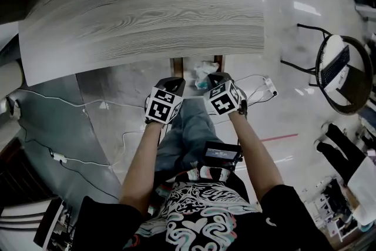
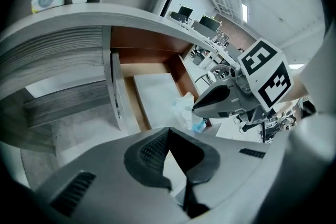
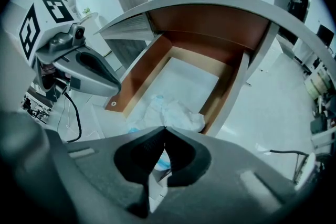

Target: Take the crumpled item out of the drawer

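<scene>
Your left gripper (image 2: 168, 131) has its jaws closed tip to tip with nothing between them. Your right gripper (image 3: 164, 128) is the same, jaws pressed together and empty.

The crumpled item (image 3: 173, 112), a white wad with pale blue patches, lies on the floor of the open drawer (image 3: 147, 68), at its front end, under the edge of the grey wood-grain counter (image 1: 147, 9). In the right gripper view it sits just beyond your closed jaw tips, almost dead ahead, and more of it shows through the gap below them. In the left gripper view it lies ahead and to the right of your jaws, just beside the nose of the right gripper. In the head view it shows between the two grippers, nearer the right one.

The wad has no clear end that points anywhere. Its wider spread runs across the drawer, from side wall to side wall, and its right edge reaches the right wall.
</scene>
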A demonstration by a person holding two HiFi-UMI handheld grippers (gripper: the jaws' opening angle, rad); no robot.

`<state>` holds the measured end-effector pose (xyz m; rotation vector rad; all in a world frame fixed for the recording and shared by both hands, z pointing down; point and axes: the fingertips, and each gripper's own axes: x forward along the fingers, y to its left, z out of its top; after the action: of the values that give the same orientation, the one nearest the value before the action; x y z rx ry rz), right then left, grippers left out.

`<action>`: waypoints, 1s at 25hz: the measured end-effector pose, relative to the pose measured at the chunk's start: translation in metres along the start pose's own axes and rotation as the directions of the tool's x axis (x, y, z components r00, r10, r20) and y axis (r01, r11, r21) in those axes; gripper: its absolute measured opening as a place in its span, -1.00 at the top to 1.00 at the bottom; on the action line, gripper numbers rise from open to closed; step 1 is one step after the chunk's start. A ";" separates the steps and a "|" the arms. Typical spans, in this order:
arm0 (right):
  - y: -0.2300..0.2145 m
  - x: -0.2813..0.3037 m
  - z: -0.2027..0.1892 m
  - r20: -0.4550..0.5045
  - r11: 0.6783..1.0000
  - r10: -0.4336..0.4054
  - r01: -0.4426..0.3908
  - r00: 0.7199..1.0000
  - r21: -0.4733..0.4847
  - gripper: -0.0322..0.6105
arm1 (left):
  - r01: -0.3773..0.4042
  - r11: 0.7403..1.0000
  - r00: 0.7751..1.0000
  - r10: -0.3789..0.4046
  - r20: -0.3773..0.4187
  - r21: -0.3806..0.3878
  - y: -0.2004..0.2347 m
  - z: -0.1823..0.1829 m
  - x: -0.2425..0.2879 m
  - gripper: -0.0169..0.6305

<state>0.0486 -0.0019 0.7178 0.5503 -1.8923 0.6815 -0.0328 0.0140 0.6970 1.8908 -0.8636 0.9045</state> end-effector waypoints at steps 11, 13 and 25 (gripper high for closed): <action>0.002 -0.014 0.013 0.057 1.000 -0.011 0.010 0.998 0.009 0.88 | -0.035 0.999 0.999 0.036 0.034 -0.023 0.014 0.008 -0.012 0.94; 0.003 -0.018 0.017 0.070 1.000 -0.014 0.013 0.997 0.012 0.88 | -0.038 0.999 0.998 0.039 0.041 -0.025 0.016 0.010 -0.016 0.94; 0.007 -0.043 0.030 0.121 0.999 -0.050 0.047 0.991 0.021 0.88 | -0.055 0.998 0.994 0.056 0.091 -0.022 0.013 0.026 -0.036 0.94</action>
<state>0.0410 -0.0140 0.6667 0.6605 -1.9810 0.6465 -0.0550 -0.0066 0.6625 1.9117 -0.9807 0.8452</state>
